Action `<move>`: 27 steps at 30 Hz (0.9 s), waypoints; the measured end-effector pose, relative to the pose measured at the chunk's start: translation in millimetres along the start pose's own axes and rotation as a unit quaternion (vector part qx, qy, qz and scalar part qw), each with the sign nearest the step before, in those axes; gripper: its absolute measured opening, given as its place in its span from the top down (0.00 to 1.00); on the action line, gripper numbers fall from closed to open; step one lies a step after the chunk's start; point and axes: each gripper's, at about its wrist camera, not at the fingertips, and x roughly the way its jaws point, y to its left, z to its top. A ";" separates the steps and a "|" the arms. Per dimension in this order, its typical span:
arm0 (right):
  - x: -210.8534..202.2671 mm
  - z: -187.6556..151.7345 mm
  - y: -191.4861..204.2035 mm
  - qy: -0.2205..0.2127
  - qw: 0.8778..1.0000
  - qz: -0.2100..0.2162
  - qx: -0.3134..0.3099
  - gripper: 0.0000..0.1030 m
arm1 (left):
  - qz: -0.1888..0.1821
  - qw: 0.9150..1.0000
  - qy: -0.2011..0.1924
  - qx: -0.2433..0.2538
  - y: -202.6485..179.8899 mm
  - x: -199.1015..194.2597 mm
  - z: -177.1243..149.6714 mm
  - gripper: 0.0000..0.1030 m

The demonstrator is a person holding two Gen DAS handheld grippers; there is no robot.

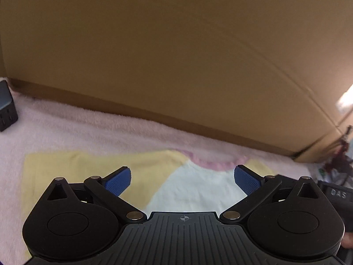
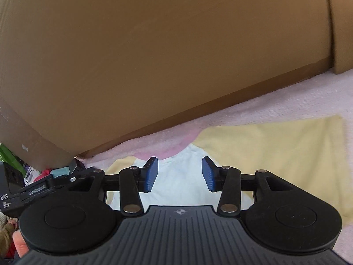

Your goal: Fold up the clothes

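Pink towel surface (image 1: 66, 130), yellow-white shirt (image 1: 192, 190) flat, both tongs (image 1: 182, 180) (image 2: 180, 174) gaping

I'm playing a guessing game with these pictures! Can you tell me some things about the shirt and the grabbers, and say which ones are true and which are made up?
1. The shirt lies flat on a pink towel. True.
2. The left gripper is pinching the shirt. False: its jaws are wide apart and hold nothing.
3. The shirt has yellow sleeves and a pink collar. True.
4. The right gripper is shut. False: there is a clear gap between its blue pads.
5. A cardboard box stands behind the towel. True.
6. The shirt is already folded into a small square. False: both sleeves are spread out.
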 end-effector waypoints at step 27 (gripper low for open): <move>44.7 -46.7 -11.3 -0.016 0.997 0.059 0.038 0.56 | 0.084 0.995 -0.056 -0.006 44.1 -7.2 -40.8 0.01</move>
